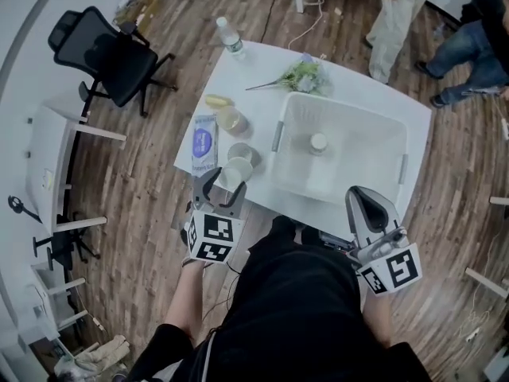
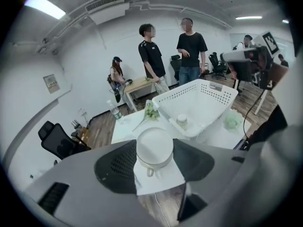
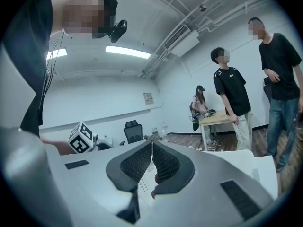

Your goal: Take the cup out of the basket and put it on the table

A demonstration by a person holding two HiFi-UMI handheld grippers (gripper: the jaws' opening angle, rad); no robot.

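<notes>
A white cup with a small handle sits at the table's near left corner, outside the white basket. My left gripper has it between its jaws. In the left gripper view both pads press the sides of the cup, and the handle points toward the camera. My right gripper hangs off the table's near edge, in front of the basket, with its jaws shut and nothing in them; in the right gripper view the right gripper points up into the room. A small white-lidded jar stands inside the basket.
On the white table left of the basket lie a blue packet, another cup, a glass bowl, and a yellow item. Flowers and a water bottle are farther back. A black office chair stands left. People stand beyond the table.
</notes>
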